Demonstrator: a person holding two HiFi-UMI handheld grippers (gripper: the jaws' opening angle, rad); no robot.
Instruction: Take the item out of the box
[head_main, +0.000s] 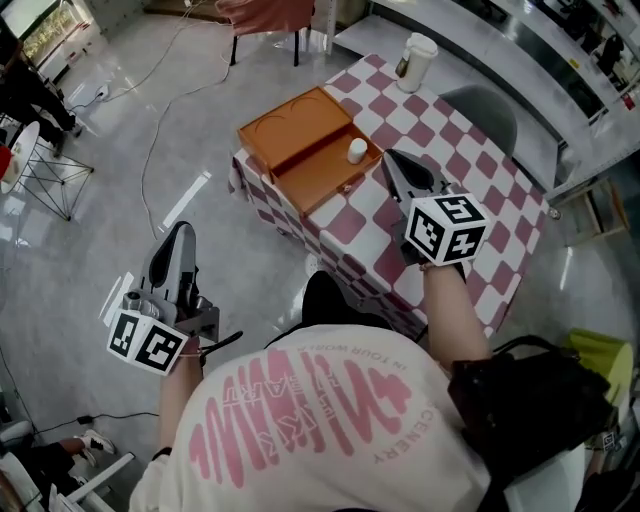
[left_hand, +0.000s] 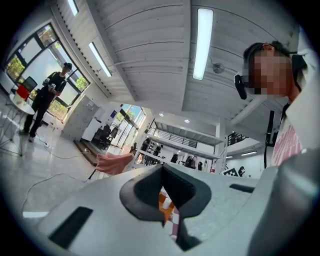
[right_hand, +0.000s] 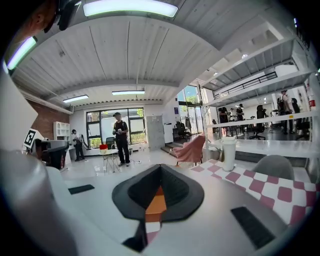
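Small white cylinder (head_main: 357, 150) stands in the open orange box (head_main: 322, 168); left gripper (head_main: 177, 238) and right gripper (head_main: 391, 158) closed, empty.

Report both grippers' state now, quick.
Left gripper: shut, holding nothing.
Right gripper: shut, holding nothing.

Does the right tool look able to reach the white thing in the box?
Probably yes: the box lies open, nothing blocks the white thing, but the right tool is shut.
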